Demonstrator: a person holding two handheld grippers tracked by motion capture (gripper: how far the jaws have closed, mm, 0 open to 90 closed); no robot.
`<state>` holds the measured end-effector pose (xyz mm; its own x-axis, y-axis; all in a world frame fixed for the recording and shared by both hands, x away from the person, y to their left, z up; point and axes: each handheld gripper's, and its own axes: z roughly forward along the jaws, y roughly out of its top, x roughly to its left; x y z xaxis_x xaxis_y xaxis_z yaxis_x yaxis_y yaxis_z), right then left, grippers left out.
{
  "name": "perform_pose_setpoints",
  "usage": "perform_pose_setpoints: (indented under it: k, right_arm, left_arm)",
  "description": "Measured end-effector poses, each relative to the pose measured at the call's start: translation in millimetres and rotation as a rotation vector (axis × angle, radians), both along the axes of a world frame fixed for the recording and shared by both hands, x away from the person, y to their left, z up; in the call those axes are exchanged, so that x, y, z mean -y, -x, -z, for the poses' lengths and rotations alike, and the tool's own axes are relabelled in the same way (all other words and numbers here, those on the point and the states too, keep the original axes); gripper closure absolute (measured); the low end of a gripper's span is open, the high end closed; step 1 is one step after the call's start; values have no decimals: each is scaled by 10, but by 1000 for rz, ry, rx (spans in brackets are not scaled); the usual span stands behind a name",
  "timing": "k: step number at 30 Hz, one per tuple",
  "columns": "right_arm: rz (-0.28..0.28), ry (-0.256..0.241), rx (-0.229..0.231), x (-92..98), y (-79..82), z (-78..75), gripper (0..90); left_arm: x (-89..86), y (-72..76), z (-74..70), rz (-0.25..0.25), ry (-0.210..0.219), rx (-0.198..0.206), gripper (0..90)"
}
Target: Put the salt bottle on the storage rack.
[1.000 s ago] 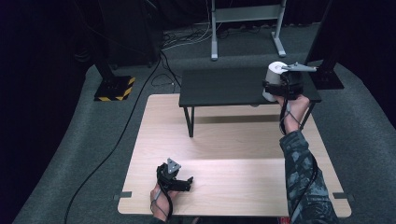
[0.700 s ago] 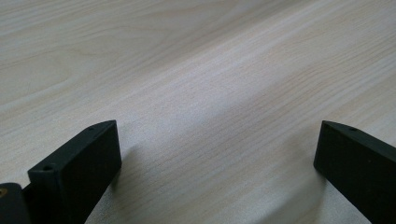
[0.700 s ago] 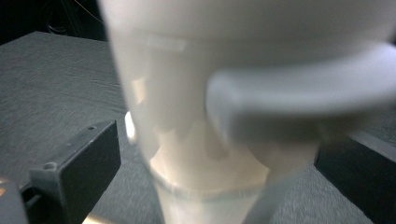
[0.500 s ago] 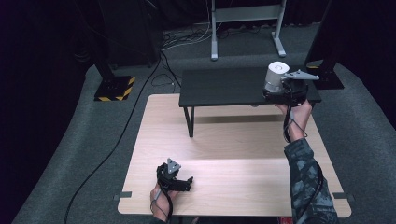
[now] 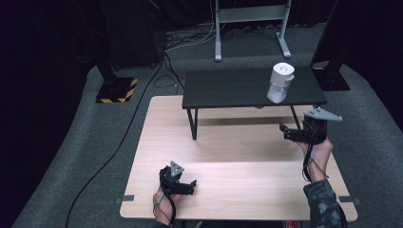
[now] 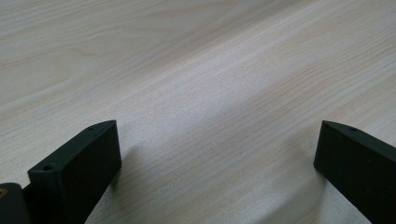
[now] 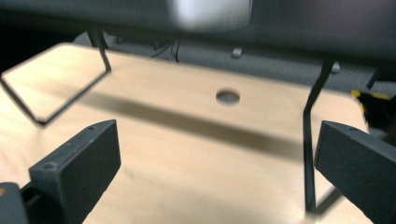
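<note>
Right gripper (image 5: pixel 286 132): jaws spread wide, nothing between them | White roll (image 5: pixel 280 83): upright on black shelf (image 5: pixel 228 90), ahead of and above right gripper, well apart | Left gripper (image 5: pixel 190 185): jaws wide, empty, low over wooden table (image 5: pixel 228 156)

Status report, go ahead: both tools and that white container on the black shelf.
Left tool open, low over the wooden table. Right tool open, empty, below the black shelf. White container upright on shelf, right end, untouched. Nothing in the way.
</note>
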<state>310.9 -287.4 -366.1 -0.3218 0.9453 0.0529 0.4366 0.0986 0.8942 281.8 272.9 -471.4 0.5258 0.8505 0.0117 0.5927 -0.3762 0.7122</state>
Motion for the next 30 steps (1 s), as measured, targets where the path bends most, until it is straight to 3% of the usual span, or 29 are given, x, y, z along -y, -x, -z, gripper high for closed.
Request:
perform_pose_setpoints:
  k: [1, 6, 13, 16, 25, 30]
  right_arm:
    - [0, 0, 0, 0, 0, 0, 0]
    - [-9, 23, -66, -19, 303, 422, 0]
    - [-13, -57, -178, 131, 513, 982, 0]
    - [-7, -43, -196, 144, 570, 1060, 0]
    - [-17, -85, -240, 272, 600, 1209, 0]
    - [-29, -102, -233, 330, 608, 1254, 0]
  left_arm:
    - [0, 0, 0, 0, 0, 0, 0]
    - [3, 1, 1, -1, 0, 0, 0]
    - [8, -2, -2, -1, -1, -2, 0]
    - [8, -3, -2, -1, -1, -2, 0]
    - [9, -2, -1, -1, -1, -1, 0]
    - [12, 2, 0, -3, 0, 0, 1]
